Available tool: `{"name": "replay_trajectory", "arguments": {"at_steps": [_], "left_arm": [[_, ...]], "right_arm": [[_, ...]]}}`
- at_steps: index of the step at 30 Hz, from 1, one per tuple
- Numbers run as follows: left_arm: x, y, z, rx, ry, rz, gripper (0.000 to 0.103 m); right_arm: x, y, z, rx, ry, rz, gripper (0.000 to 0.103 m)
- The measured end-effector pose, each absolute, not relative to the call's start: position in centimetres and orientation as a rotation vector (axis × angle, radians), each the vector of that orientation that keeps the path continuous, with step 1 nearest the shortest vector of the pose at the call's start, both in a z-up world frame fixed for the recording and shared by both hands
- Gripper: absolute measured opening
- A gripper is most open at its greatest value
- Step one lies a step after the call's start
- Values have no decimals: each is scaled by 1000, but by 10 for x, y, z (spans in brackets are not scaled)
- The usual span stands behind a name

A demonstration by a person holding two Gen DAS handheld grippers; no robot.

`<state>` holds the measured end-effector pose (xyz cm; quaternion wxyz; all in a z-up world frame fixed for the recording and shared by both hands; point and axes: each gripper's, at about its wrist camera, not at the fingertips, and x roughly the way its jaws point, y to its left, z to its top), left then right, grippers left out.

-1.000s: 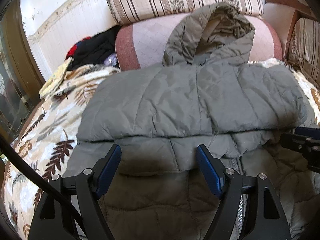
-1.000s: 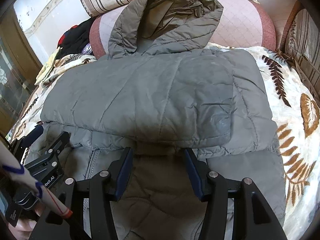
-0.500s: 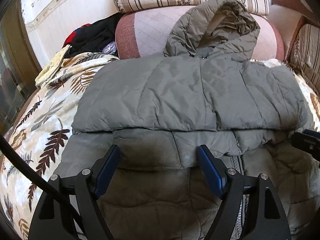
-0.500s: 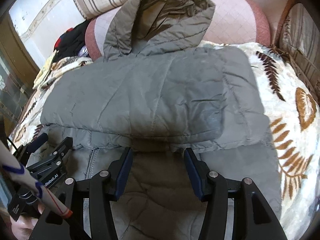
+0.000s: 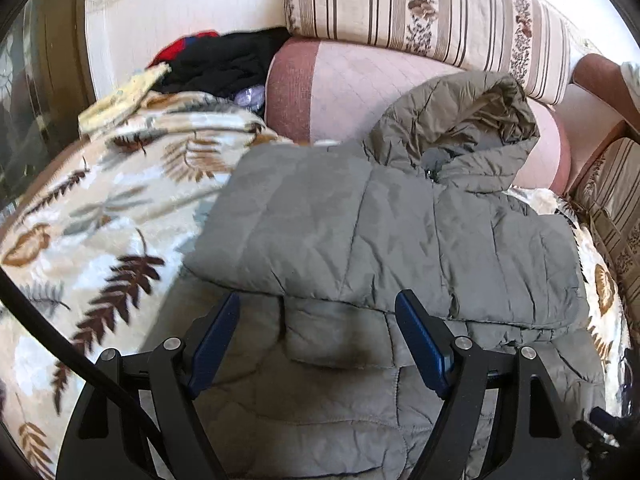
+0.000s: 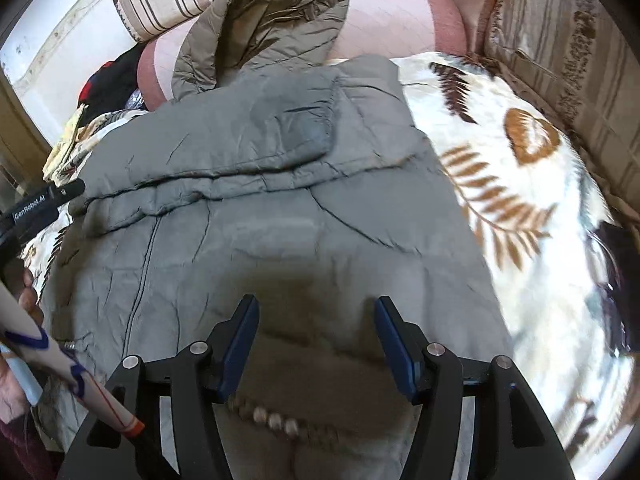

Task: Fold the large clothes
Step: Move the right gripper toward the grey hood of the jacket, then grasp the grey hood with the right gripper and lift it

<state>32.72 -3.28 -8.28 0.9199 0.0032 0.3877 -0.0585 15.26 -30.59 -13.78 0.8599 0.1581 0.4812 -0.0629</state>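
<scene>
A grey-green hooded puffer jacket (image 5: 380, 240) lies front up on a leaf-patterned blanket (image 5: 100, 240), with its sleeves folded across the chest and its hood (image 5: 460, 120) resting against a pink bolster. My left gripper (image 5: 320, 340) hovers open over the jacket's left side, below the folded sleeve, with nothing pressed between its pads. My right gripper (image 6: 318, 340) hangs over the lower right part of the jacket (image 6: 280, 220); its jaws are opening and hold nothing. The left gripper (image 6: 40, 204) shows at the left edge of the right wrist view, with a person's hand (image 6: 24, 292) below it.
A pink bolster (image 5: 340, 88) and striped cushions (image 5: 420, 12) back the sofa. Black and red clothes (image 5: 220, 60) and a yellow cloth (image 5: 120, 100) are piled at the far left. Another patterned cushion (image 6: 560, 60) stands at the right. A blurred string of beads (image 6: 276, 420) shows between the right gripper's arms.
The left gripper has drifted left, so the jacket sits further right in its view. The right gripper has swung right, towards the jacket's lower part, and its jaws stand wider.
</scene>
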Motion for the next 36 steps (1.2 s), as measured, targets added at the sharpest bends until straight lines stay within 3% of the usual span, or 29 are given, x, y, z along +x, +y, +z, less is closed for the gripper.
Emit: {"name": "replay_trajectory", "arguments": {"at_steps": [11,22,29,33,36], "left_arm": [[297,-13,-49,40,672,-105,81],[321,-12,-78,-88,728,-115,81],[330,-35,-89,7,677,-117,81],[334,-42,-95,17,663,-140,81],[338,-45,-101,20,657,-145,81]], "right_arm": [[128,-307,-36,349,918,-99,65],[231,-345,74,320,742,-75,64],[361,-403,64,453,741,-120,65],[434,-434,25,445,767,-164,64],[463,-464,-5,631,745,-143,64]]}}
